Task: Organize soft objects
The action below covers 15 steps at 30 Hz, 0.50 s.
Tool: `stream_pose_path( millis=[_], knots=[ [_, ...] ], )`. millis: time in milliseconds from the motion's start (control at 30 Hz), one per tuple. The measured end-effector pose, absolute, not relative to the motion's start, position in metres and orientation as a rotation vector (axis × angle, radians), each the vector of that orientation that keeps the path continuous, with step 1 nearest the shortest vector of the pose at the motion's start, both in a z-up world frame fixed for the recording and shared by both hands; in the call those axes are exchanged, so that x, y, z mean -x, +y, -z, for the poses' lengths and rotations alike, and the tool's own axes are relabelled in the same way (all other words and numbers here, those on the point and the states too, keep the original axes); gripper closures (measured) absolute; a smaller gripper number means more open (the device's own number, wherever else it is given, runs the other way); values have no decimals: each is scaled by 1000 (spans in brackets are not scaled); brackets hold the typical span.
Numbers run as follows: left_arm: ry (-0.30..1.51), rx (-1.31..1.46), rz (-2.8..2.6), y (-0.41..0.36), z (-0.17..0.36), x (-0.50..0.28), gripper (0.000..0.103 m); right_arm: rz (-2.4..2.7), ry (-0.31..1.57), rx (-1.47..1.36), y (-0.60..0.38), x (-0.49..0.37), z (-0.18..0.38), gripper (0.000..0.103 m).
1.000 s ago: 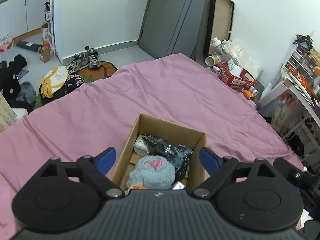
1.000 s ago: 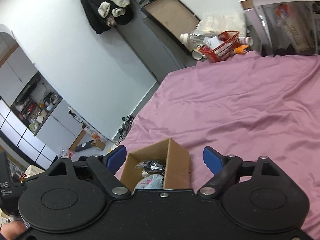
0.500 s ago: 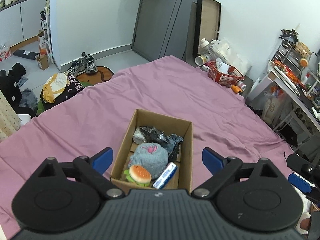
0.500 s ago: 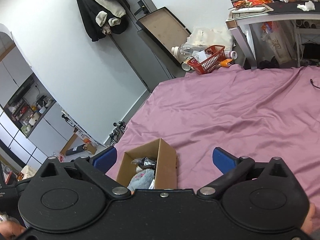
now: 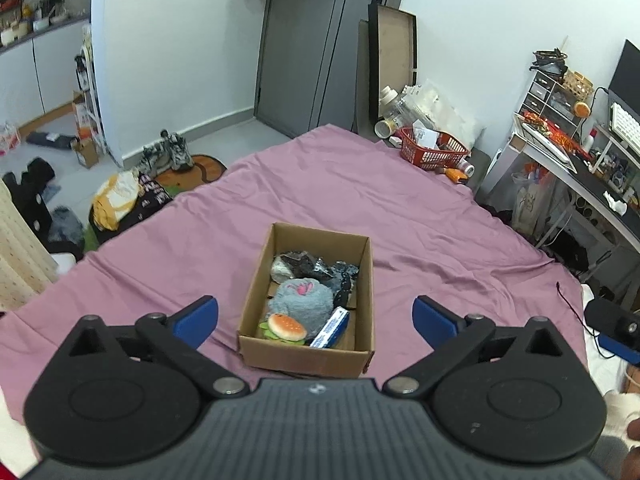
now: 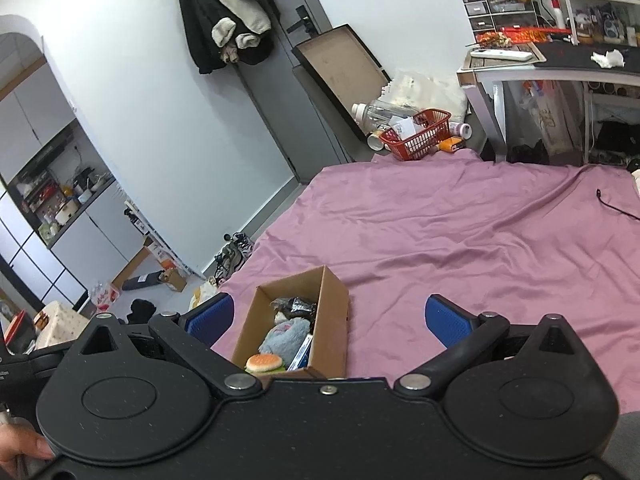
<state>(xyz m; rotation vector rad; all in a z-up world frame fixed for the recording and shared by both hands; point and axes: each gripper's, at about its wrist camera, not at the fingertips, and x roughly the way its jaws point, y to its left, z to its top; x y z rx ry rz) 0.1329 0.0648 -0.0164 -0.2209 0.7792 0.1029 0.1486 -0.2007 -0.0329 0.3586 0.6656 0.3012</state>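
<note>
An open cardboard box (image 5: pixel 366 280) stands on the purple bedsheet (image 5: pixel 400 200). Inside lie a grey fluffy plush (image 5: pixel 302 300), a burger toy (image 5: pixel 285 327), a blue and white pack (image 5: pixel 330 326) and a black wrapped bundle (image 5: pixel 316 266). My left gripper (image 5: pixel 316 318) is open and empty, raised above the box's near end. My right gripper (image 6: pixel 328 318) is open and empty, raised to the right of the box (image 6: pixel 334 316); the plush (image 6: pixel 286 334) and burger toy (image 6: pixel 264 362) show there too.
A red basket (image 5: pixel 434 152) and bottles sit at the bed's far corner. A cluttered desk (image 5: pixel 580 168) stands at the right. Clothes and shoes (image 5: pixel 168 152) lie on the floor at the left. A black cable (image 6: pixel 616 204) lies on the sheet's right edge.
Both grippers have pulled back and risen away from the box, so the whole box and its contents now show. Both stay open and empty.
</note>
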Motion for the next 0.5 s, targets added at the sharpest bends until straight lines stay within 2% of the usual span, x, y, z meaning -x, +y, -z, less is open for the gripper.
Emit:
stream_pose_path(
  millis=[500],
  knots=[
    [729, 130, -77, 53, -8, -74, 0, -317, 668, -280, -195, -95, 18, 0]
  ],
)
